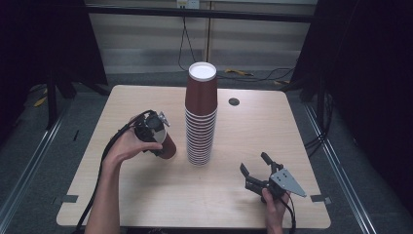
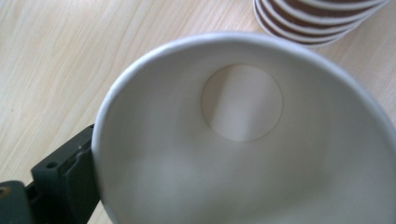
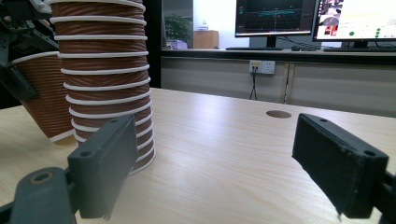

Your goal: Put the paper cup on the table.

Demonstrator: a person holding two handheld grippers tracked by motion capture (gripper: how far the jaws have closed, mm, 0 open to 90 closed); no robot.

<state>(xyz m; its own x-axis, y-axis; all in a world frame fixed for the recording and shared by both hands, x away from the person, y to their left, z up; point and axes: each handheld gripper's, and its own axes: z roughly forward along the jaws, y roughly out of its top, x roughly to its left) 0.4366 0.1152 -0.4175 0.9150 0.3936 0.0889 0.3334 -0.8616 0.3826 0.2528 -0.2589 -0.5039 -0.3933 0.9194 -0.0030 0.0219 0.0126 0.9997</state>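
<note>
One wooden tabletop (image 1: 146, 195) carries one tall stack of brown ribbed paper cups (image 1: 199, 122) at its centre. One single cup (image 1: 167, 145), brown outside, white inside, tilts left of it, held by the left gripper (image 1: 151, 129). The right gripper (image 1: 257, 170), near right, has its fingers wide, holding nothing.

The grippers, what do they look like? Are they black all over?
Mostly. The right gripper has two flat, blocky black jaws with small round holes, and a grey three-cornered plate on top. The left gripper is black too, with a smaller grey plate. A black cable trails from it along the person's bare forearm; no sleeves show.
</note>
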